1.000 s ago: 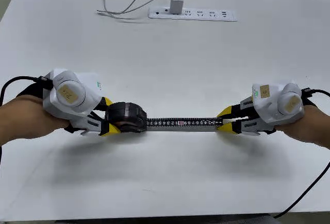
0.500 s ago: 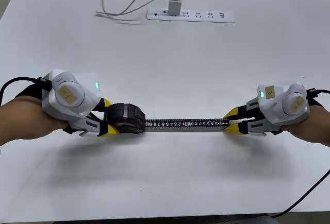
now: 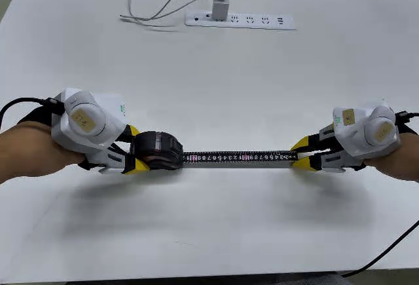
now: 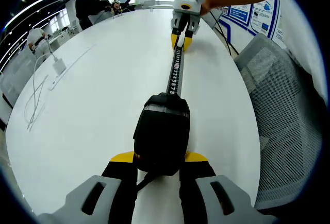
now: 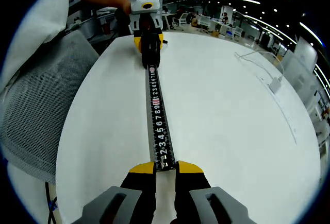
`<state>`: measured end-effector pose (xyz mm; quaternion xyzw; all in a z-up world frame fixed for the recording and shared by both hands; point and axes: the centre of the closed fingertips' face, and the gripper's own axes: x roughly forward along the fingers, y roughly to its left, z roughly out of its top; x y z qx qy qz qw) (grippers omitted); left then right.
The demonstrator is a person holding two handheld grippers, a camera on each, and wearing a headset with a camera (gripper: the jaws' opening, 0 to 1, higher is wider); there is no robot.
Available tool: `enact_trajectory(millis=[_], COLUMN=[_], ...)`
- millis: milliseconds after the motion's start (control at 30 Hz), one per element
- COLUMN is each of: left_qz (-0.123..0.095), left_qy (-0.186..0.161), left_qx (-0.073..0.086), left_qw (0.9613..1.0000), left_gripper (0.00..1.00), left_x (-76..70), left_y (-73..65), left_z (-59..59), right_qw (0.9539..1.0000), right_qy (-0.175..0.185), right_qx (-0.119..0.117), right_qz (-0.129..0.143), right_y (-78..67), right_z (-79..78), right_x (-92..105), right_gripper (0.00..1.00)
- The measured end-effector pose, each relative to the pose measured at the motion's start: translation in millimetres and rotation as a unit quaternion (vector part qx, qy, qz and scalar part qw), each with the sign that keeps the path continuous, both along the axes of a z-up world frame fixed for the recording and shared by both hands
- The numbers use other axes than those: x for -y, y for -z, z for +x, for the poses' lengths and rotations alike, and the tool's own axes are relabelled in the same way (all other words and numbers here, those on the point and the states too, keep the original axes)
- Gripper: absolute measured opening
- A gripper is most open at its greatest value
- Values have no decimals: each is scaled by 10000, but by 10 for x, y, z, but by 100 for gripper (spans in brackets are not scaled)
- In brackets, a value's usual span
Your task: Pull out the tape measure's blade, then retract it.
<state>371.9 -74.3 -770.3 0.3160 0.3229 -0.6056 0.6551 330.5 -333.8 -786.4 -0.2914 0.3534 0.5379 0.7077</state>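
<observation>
Head view overhead; gripper views face each other along the blade [image 3: 239, 157].

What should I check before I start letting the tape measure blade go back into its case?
1. Grip of the left tongs on the tape measure case: clamped on both sides, ok.
2. Grip of the right tongs on the blade: shut on its tip, ok.
3. Blade straight and untwisted between the two tongs, numbers up: ok.
4. Return path along the table: bare, and the power strip lies far off, ok.
5. Blade lock released on the case: cannot tell.
</observation>
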Motion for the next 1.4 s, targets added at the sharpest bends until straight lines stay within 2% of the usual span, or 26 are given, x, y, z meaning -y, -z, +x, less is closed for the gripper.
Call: enact_trajectory(millis=[700, 1167, 1400], left_qz=[12, 30, 157], left_qy=[7, -27, -25], left_qx=[19, 27, 34], left_qw=[10000, 10000, 9999], left_gripper=[26, 27, 27], left_x=[0, 22, 23], left_y=[-6, -13, -8], left_z=[-5, 1, 4], right_qw=[9997, 9993, 9989], right_qy=[117, 75, 50], right_qx=[-89, -152, -214], right_qz=[-214, -346, -418], right_y=[22, 24, 29], right_z=[-55, -63, -58], right_x=[222, 198, 205], right_gripper=[9, 10, 10])
